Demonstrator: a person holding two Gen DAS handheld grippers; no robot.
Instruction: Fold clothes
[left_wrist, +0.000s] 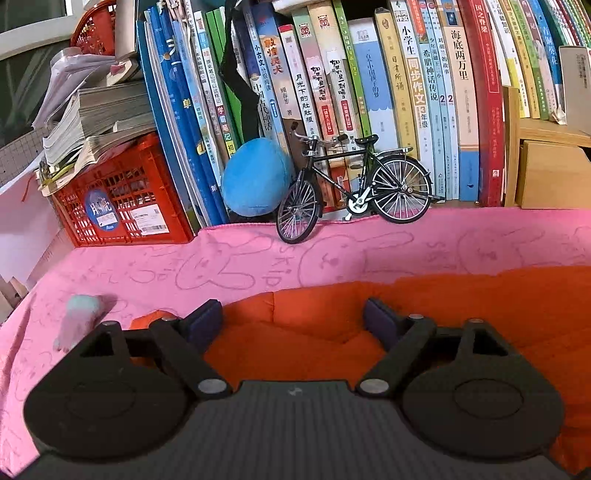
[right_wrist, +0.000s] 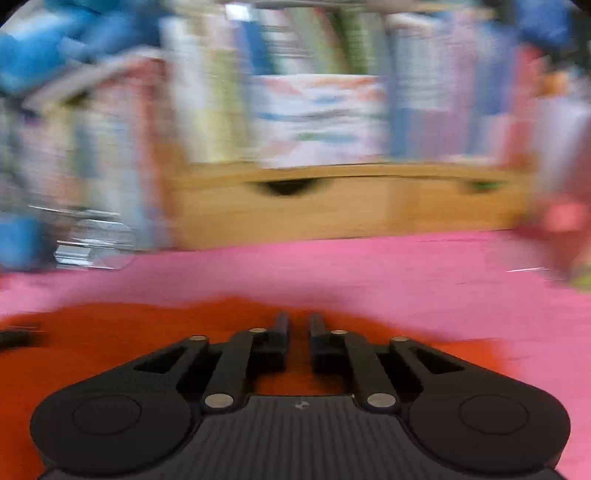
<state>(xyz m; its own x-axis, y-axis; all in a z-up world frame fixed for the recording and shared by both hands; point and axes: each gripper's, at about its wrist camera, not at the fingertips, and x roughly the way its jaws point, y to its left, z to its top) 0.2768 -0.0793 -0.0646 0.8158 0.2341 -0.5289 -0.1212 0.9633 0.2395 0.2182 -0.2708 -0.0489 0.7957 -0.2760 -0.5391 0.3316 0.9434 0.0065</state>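
Here blur hides whether the narrow right tool pinches the orange garment.

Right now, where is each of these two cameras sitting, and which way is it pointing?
Left wrist: rides the left gripper, facing a bookshelf and toy bicycle; its fingers spread wide over the orange garment.
Right wrist: rides the right gripper, facing wooden drawers, blurred; fingers nearly together.
Shared: orange garment, pink cloth.

My left gripper is black with dark blue pads, round humps and shiny silver pins. My right gripper is black too, with a ridged middle.
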